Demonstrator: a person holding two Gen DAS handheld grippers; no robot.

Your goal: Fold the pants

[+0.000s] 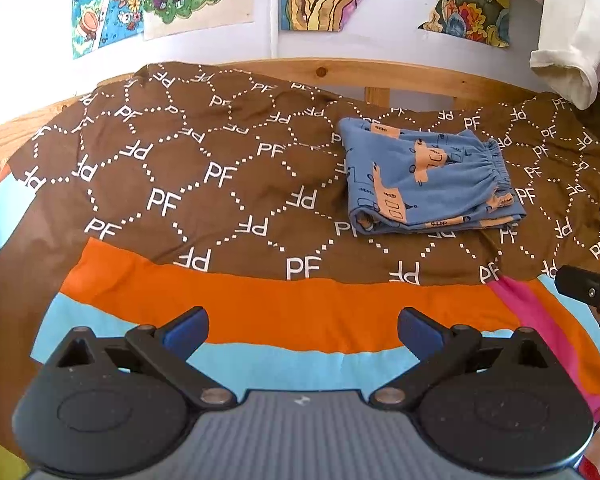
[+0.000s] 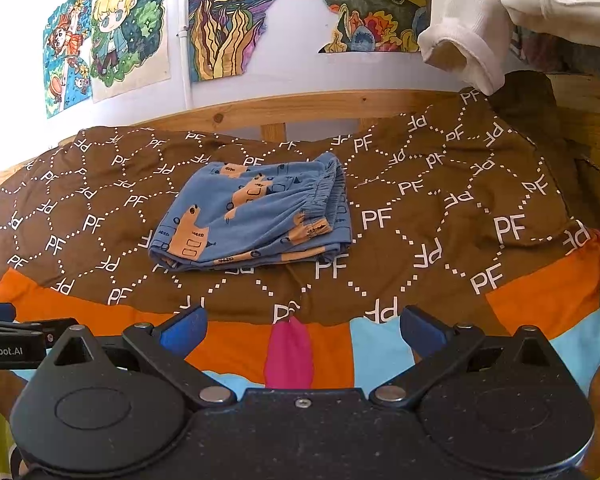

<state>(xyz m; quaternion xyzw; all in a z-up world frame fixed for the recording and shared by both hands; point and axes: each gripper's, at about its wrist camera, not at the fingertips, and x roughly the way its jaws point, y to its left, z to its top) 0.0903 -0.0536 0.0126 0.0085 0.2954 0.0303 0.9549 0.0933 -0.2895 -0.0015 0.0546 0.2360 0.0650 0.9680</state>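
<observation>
Small blue pants (image 1: 428,178) with orange vehicle prints lie folded into a compact stack on the brown patterned blanket (image 1: 220,168), elastic waistband toward the right. The right wrist view shows the same pants (image 2: 256,216) at centre. My left gripper (image 1: 302,330) hangs open over the orange and blue stripes, well short of the pants and to their left. My right gripper (image 2: 302,330) is open too, nearer the blanket's front edge, with nothing between its fingers. Part of the right gripper (image 1: 596,292) shows at the left view's right edge.
A wooden bed rail (image 2: 300,110) runs behind the blanket, with drawings (image 2: 112,28) taped to the wall above. White garments (image 2: 472,28) hang at the upper right. The left gripper's body (image 2: 8,344) pokes in at the right view's left edge.
</observation>
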